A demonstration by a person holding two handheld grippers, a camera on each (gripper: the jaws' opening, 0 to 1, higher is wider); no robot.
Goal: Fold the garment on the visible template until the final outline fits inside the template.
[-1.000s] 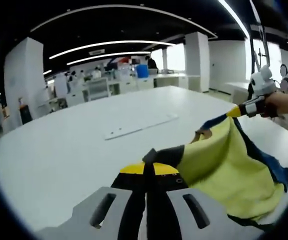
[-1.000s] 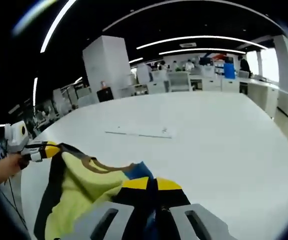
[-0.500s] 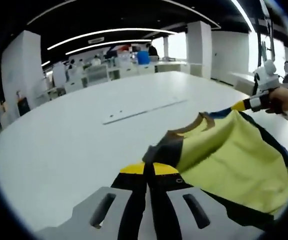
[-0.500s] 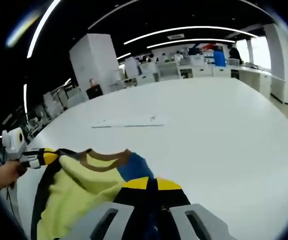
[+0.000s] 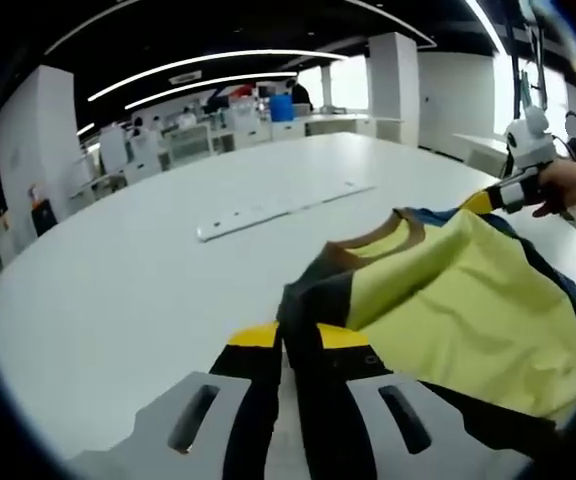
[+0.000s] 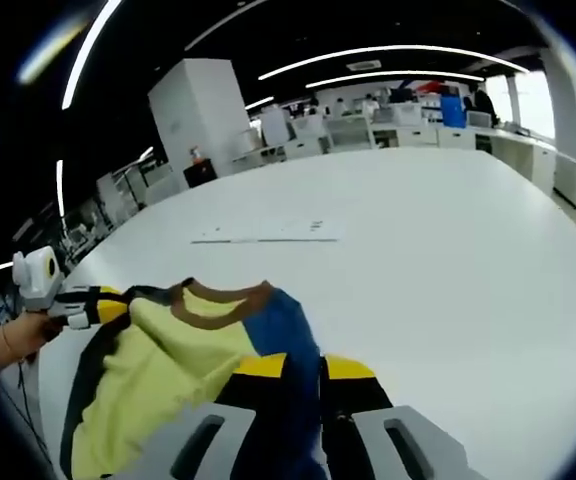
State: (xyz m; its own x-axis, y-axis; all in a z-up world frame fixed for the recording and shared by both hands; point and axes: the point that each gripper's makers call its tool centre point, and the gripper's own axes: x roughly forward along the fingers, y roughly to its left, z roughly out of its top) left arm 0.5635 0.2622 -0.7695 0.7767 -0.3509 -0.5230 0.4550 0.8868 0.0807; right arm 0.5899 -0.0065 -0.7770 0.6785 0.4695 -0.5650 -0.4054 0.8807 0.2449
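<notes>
Step judged: spreading shirt (image 5: pixel 458 290) before folding, not yet laid flat. Both tongs clenched on fabric: left tongs (image 5: pixel 298 350) pinched dark edge at bottom centre of left gripper view, right tongs (image 6: pixel 303 375) pinched blue edge at bottom centre of right gripper view. Shirt hung stretched between them, low over white desk (image 5: pixel 118 270). White template strip (image 5: pixel 278 205) lay at frame centre, well apart. Next: carry shirt toward template, lower, flatten.

Garment colours
Garment (image 5: pixel 468 290) yellow with brown collar, navy-blue and black panels; white table (image 5: pixel 118 290); white template (image 5: pixel 283 205); grippers' tips yellow-black.
</notes>
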